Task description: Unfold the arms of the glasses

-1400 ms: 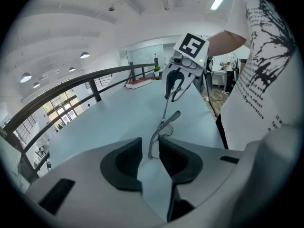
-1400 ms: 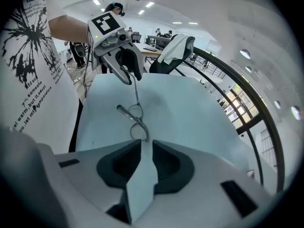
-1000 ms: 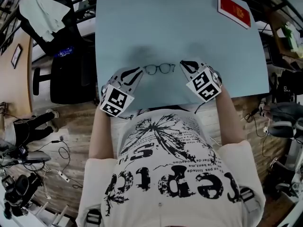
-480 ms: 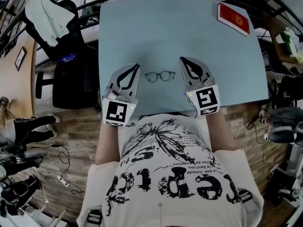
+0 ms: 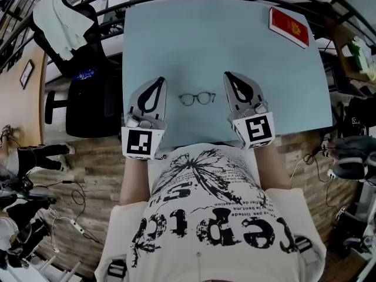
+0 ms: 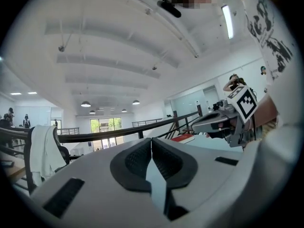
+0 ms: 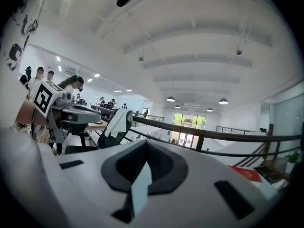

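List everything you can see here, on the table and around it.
glasses: one, dark thin frame, on the table between the two grippers, touching neither
table: one, pale blue, in front of the person
flat red thing: one, red with a pale edge, at the table's far right corner
office chair: one, black, left of the table
cloth: one, white, draped over the chair
cables: several, dark, on the wooden floor at left
T-shirt: one, white with black print, on the person
left hand-held gripper: one, grey, shut and empty, left of the glasses
right hand-held gripper: one, grey, shut and empty, right of the glasses
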A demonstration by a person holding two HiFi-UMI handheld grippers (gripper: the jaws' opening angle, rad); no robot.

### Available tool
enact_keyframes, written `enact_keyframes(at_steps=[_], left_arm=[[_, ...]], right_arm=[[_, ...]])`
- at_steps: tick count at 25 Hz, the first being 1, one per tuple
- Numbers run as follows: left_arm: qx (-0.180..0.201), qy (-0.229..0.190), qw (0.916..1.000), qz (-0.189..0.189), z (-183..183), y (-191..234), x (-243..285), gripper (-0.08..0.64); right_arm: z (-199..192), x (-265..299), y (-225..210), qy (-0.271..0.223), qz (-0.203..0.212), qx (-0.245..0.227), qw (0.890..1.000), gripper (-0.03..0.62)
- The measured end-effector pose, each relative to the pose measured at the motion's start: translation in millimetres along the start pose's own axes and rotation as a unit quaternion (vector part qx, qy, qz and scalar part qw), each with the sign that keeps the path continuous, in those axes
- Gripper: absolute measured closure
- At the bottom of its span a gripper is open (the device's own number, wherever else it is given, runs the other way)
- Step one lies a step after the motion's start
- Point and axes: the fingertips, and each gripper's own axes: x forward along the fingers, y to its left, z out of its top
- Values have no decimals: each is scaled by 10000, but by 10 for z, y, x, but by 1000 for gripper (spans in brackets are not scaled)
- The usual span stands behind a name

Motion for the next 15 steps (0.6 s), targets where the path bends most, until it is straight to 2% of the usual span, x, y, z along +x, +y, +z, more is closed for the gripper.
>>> enact_keyframes(at_steps=[15], left_arm=[[81, 240, 9996, 104, -50, 2, 67, 540]], right_arm=[[-41, -13, -109, -66, -243, 97, 9996, 584]])
